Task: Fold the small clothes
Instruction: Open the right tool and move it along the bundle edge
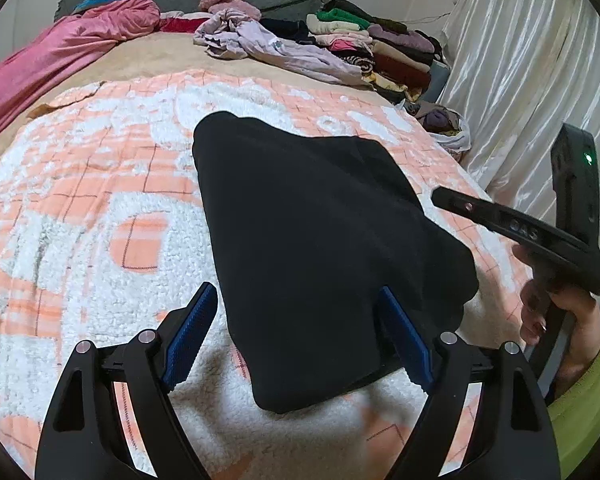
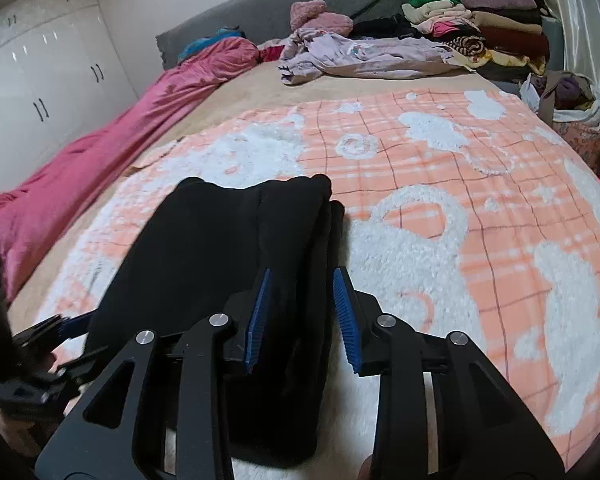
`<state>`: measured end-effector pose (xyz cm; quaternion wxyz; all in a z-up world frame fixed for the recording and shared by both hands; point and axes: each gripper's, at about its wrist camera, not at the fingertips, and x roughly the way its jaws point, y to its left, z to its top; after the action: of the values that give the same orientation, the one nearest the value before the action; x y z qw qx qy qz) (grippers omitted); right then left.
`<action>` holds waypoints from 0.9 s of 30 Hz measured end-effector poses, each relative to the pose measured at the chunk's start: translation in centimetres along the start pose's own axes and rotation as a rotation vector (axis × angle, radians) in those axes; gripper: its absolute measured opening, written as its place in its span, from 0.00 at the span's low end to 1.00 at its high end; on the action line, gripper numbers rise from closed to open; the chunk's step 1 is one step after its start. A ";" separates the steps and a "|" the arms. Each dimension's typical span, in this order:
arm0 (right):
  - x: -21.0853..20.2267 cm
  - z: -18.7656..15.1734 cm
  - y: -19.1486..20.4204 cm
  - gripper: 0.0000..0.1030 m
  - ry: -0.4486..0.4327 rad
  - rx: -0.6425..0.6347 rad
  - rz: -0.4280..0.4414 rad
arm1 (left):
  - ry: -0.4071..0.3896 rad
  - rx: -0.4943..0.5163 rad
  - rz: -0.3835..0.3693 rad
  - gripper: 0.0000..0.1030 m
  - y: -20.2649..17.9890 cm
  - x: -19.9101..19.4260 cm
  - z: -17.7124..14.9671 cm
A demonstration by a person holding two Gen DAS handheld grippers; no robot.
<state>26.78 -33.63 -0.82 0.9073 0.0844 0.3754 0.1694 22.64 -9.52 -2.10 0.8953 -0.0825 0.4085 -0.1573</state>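
While the black, soft folded garment (image 1: 308, 240) lies flat on the orange-and-white checked fleece blanket (image 1: 100, 200) that covers the bed, both grippers stand at its near edge. The left gripper (image 1: 296, 336) has its jaws wide apart, one blue pad on each side of the garment's near corner, and it holds nothing; I judge that it waits there to steady or to take this corner. The right gripper (image 2: 302, 316) is only partly open, and its pads do not press the right border of the cloth that lies between them, so I think a fold is just laid down. At about 1 o'clock from the garment, far away by the shiny white curtain (image 1: 520, 60), a stack of folded clothes (image 1: 380, 40) probably receives finished pieces.
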 end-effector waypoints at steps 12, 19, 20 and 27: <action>-3.5 -0.1 0.4 0.28 -0.041 -0.019 0.086 | -0.045 -0.030 0.011 0.79 0.6 -2.3 0.2; -4.0 -0.9 0.7 0.28 0.006 -0.066 0.135 | -0.036 -0.057 -0.007 0.78 1.3 -2.9 -0.2; -3.8 -1.1 0.7 0.28 0.020 -0.061 0.148 | -0.033 -0.056 -0.007 0.78 1.2 -2.9 -0.3; -1.3 -2.7 0.7 0.28 0.116 0.009 0.214 | 0.005 -0.076 -0.014 0.75 1.3 -1.8 -0.3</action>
<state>23.82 -33.38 -1.70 0.8604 0.1183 0.4169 0.2682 21.60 -7.71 -1.34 0.8893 -0.1188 0.4159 -0.1483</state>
